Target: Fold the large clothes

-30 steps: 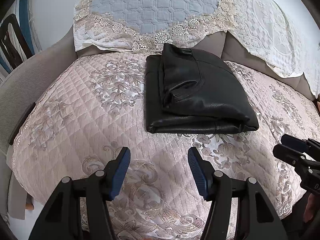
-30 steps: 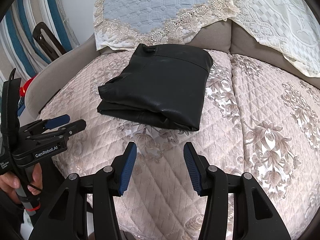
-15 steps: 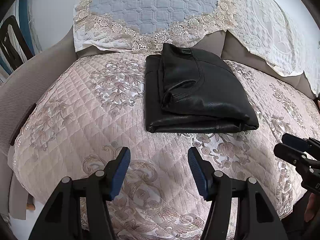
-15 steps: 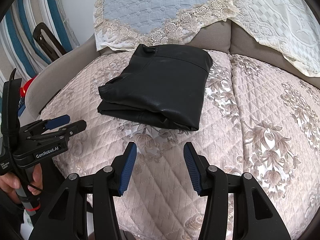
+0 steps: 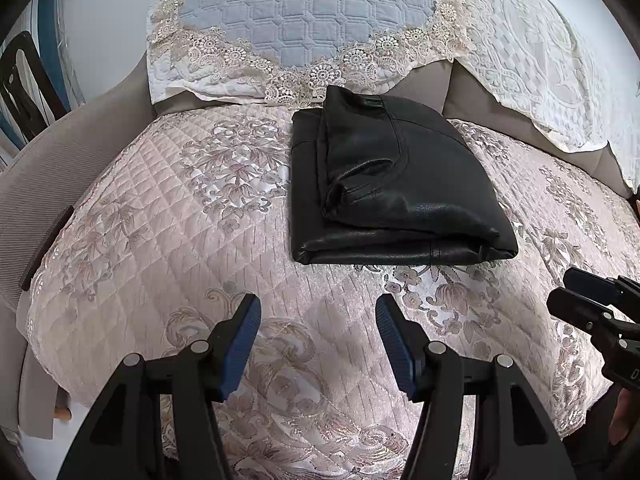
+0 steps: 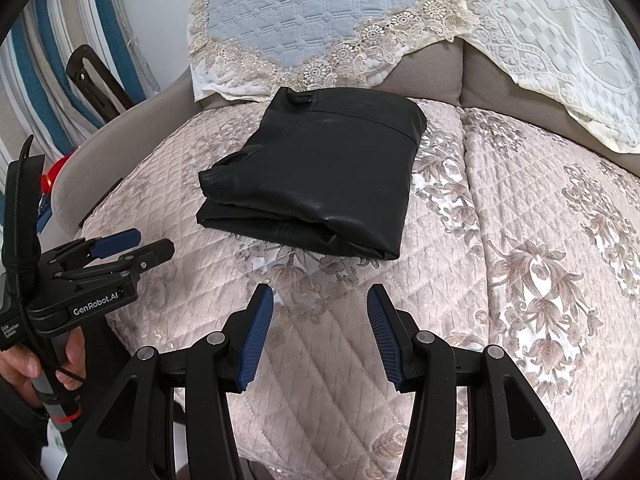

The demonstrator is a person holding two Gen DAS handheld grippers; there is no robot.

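A black leather garment (image 5: 392, 188) lies folded into a compact rectangle on the pink quilted sofa seat (image 5: 168, 232), near the backrest. It also shows in the right wrist view (image 6: 324, 176). My left gripper (image 5: 318, 320) is open and empty, held back from the garment's near edge. My right gripper (image 6: 320, 312) is open and empty, also short of the garment. Each gripper shows at the edge of the other's view: the right one (image 5: 580, 296) and the left one (image 6: 132, 246).
A blue quilted cover with lace trim (image 5: 304, 20) and a white lace cover (image 5: 560, 60) drape the backrest. The grey armrest (image 5: 44, 188) rises at the left. Blue and white striped items (image 6: 36, 80) and a black frame stand beyond it.
Almost nothing differs. Both grippers stay open and hover in front of the folded garment, with only a slight drift.
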